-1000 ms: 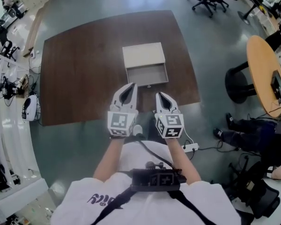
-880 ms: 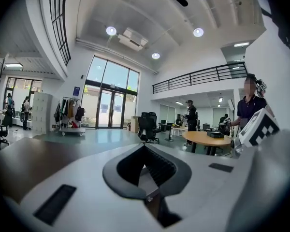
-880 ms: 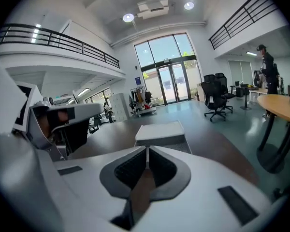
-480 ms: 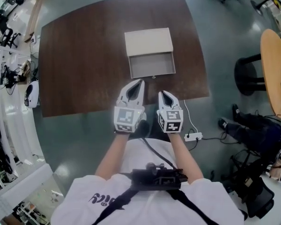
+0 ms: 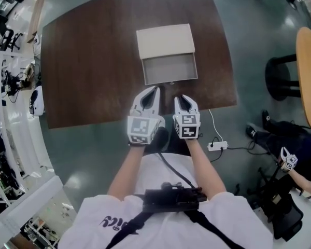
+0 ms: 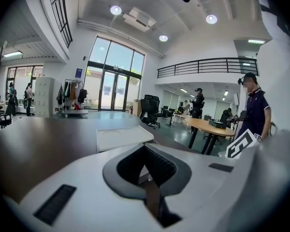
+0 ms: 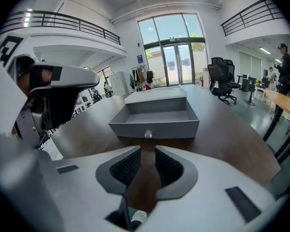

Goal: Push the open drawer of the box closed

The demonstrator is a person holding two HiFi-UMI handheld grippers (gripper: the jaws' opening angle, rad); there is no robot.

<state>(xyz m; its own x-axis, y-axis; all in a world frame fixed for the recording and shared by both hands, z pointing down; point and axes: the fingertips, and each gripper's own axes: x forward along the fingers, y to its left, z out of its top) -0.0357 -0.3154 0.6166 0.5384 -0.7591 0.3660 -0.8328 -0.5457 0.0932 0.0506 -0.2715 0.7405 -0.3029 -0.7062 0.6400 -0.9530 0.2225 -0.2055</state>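
Facing the open drawer [image 7: 153, 121]: right gripper [image 7: 147, 152] slightly spread, left gripper [image 6: 145, 148] pressed together. Next move likely needs a square push into the box [image 5: 165, 40].

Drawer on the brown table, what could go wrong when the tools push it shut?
1. The box just rests on the table, so a push on the drawer might slide the whole box instead.
2. The right tool, jaws slightly apart, points at the small knob; the knob could slip between them, or an off-centre push might skew the drawer.
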